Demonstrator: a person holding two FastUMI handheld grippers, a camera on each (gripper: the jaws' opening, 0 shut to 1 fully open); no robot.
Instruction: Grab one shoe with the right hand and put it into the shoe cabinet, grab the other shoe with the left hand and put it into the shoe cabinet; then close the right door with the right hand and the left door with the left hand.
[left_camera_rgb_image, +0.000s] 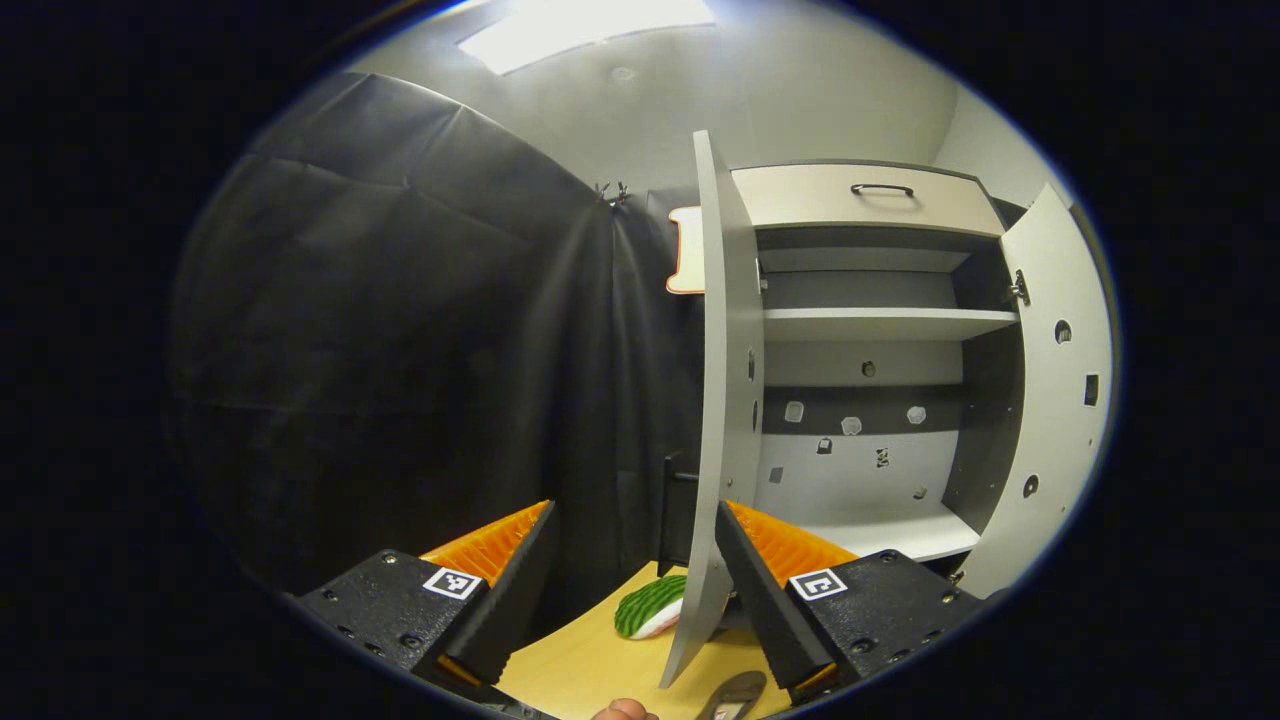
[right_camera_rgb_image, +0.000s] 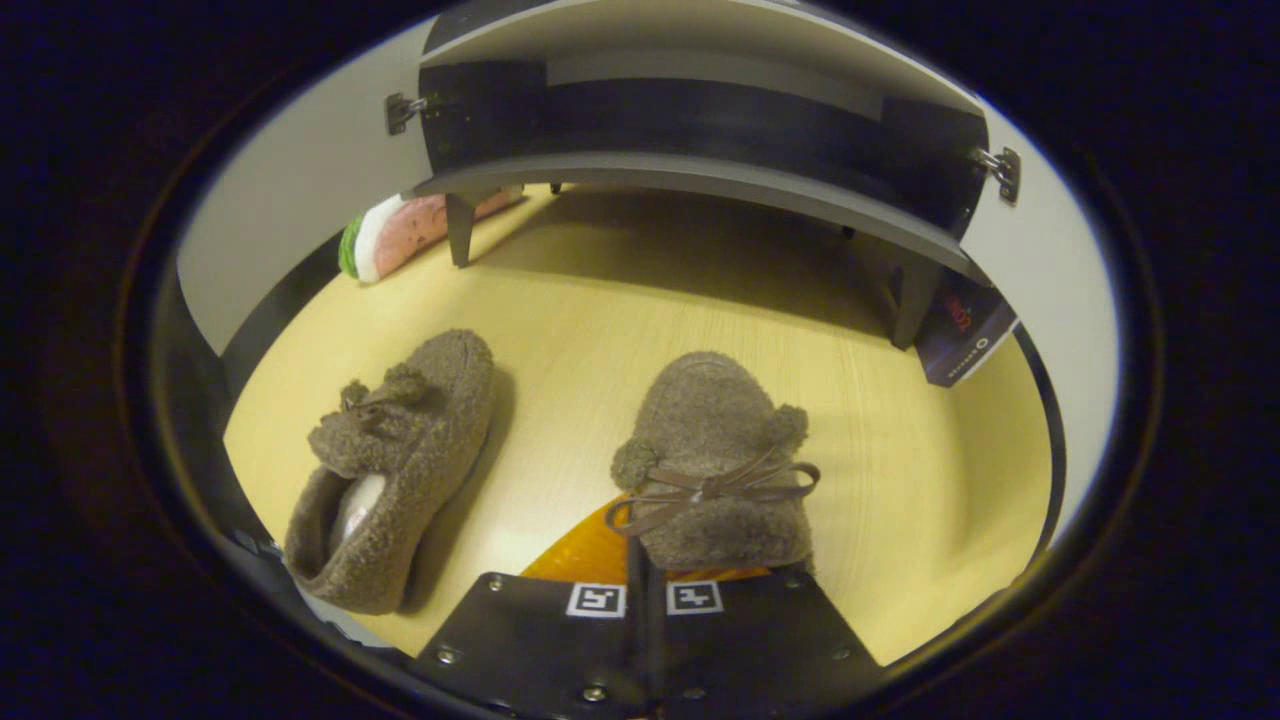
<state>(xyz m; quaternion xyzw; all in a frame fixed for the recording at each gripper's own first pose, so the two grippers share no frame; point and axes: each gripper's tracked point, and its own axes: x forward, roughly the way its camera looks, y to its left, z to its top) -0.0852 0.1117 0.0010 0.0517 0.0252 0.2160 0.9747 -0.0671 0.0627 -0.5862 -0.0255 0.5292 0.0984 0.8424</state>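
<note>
Right gripper view: your fingers (right_camera_rgb_image: 648, 575) pinch the right shoe's (right_camera_rgb_image: 715, 450) heel on the counter (right_camera_rgb_image: 560, 300) | left shoe (right_camera_rgb_image: 400, 450) beside | soft, light; grip heel rim | left fingers (left_camera_rgb_image: 630, 570) apart, facing cabinet (left_camera_rgb_image: 880, 330).

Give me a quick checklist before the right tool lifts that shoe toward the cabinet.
1. Right tool shut on the right shoe: ok, fingers together at its rear.
2. Grip firm enough to lift: cannot tell.
3. Cabinet doors open: ok, left door and right door swung out.
4. Bottom shelf free: ok.
5. Left tool open, holding nothing: ok.
6. Other shoe apart on the table: ok.
</note>
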